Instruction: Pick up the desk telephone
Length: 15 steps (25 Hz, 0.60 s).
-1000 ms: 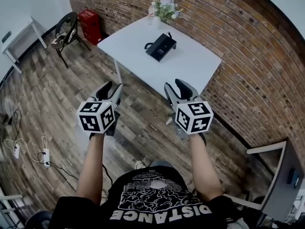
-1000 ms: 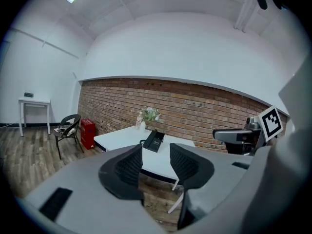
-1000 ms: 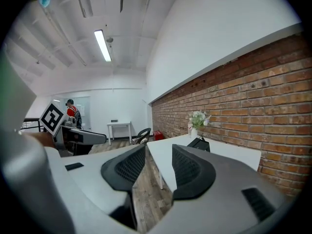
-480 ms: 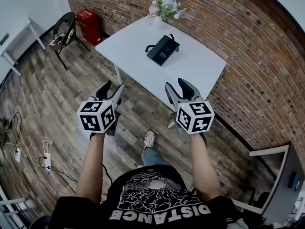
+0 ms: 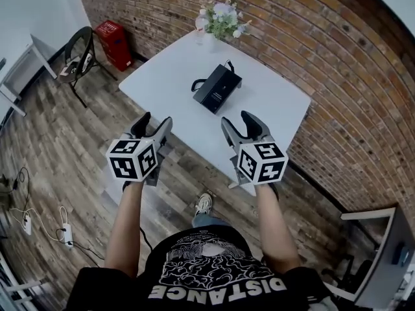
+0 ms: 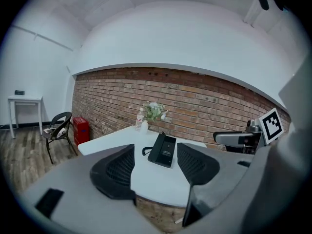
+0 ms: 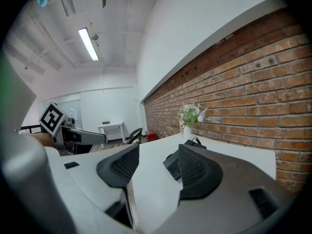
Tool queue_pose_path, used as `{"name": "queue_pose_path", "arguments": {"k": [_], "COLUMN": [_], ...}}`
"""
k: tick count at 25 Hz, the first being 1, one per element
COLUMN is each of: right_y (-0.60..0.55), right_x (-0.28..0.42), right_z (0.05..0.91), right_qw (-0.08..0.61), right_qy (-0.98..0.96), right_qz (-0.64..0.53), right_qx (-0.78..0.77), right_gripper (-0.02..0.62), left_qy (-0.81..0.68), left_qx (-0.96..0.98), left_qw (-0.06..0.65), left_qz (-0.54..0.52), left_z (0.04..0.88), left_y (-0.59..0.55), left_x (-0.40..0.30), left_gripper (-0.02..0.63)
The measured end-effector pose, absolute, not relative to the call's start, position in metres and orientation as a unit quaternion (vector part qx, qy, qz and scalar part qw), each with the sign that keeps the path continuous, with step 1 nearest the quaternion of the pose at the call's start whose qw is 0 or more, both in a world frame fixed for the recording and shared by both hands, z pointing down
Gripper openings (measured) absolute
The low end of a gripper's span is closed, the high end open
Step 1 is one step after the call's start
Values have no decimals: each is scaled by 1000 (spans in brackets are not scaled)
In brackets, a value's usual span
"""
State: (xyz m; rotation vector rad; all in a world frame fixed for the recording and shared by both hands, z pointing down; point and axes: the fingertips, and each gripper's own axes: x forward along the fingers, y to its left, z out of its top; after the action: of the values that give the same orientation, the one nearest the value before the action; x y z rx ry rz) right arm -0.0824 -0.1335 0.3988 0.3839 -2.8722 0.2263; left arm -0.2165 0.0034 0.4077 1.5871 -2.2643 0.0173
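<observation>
Both grippers empty, phone untouched on the table.

The left gripper point(image 5: 155, 119) and right gripper point(image 5: 238, 118) are held side by side at the near edge of the white table point(image 5: 279, 105). Both are pointed toward the black desk telephone point(image 5: 217, 88) and are clear of it. Both sets of jaws are wide and opening, with nothing gripped. In each gripper view only the distant phone is seen through or beside the gap. The phone lies flat near the middle of the tabletop, with its handset seated and its cord looped at the left side. A vase of flowers point(image 5: 219, 19) stands at the far corner of the table against the brick wall point(image 5: 337, 76). A black chair point(image 5: 79, 52) and a red box point(image 5: 114, 41) are seen on the wood floor, well apart from the table.
</observation>
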Motion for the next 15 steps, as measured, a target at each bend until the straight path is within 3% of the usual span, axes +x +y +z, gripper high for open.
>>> {"name": "queue_pose_path", "arguments": {"k": [15], "right_y": [-238], "right_x": [-139], "right_z": [412], "right_qw": [127], "right_qy": [-977], "right_qz": [94], "right_qx": [141], "right_gripper": [252], "left_qy": [-791], "left_qx": [579], "left_qw": [196], "left_qz": [21], "left_z": [413], "left_y": [-115], "left_x": [-274], "left_gripper": [265]}}
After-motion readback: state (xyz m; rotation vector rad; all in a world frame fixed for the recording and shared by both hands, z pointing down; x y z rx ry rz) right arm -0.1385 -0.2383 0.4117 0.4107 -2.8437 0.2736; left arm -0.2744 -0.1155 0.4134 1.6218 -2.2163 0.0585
